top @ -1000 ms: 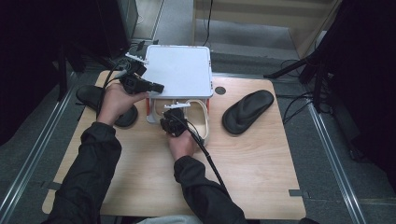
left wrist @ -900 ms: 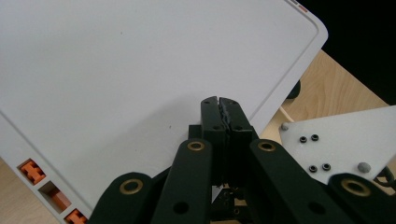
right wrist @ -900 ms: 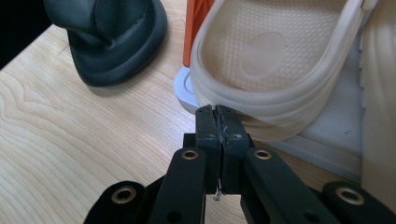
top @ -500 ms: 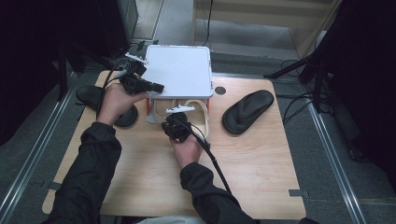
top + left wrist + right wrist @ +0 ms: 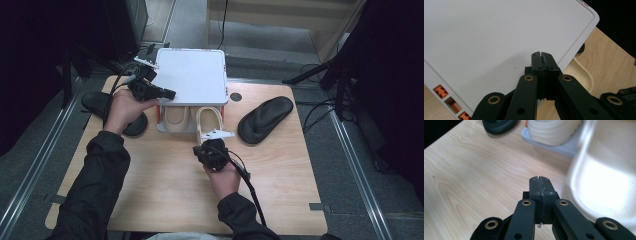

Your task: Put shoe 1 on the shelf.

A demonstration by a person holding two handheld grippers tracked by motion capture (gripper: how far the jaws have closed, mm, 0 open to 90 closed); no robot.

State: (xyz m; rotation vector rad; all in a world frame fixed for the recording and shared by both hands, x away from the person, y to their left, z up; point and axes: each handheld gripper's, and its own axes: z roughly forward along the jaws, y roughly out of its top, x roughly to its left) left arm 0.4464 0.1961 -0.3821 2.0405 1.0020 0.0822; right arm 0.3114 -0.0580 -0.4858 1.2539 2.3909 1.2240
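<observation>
A white two-level rack with a flat white top (image 5: 192, 75) stands at the table's far middle. Two cream slippers lie in its lower level: one (image 5: 175, 116) tucked in, the other (image 5: 209, 120) sticking out toward me. My left gripper (image 5: 171, 93) is shut and empty, its tips over the top's front left corner (image 5: 486, 37). My right gripper (image 5: 212, 142) is shut and empty, just short of the protruding slipper's near end. In the right gripper view its closed jaws (image 5: 540, 178) hover above the wood, with that slipper (image 5: 604, 177) blurred at the right.
A black slipper (image 5: 265, 119) lies right of the rack. Two more black slippers (image 5: 97, 102) (image 5: 135, 125) lie left of it, by my left hand. Orange clips (image 5: 441, 91) line the rack's edge. A round hole (image 5: 235, 96) sits in the wooden tabletop (image 5: 165, 190).
My right hand has drawn back from the rack's front, moving right and toward the near edge with its jaws shut. The left hand has stayed on the rack's corner.
</observation>
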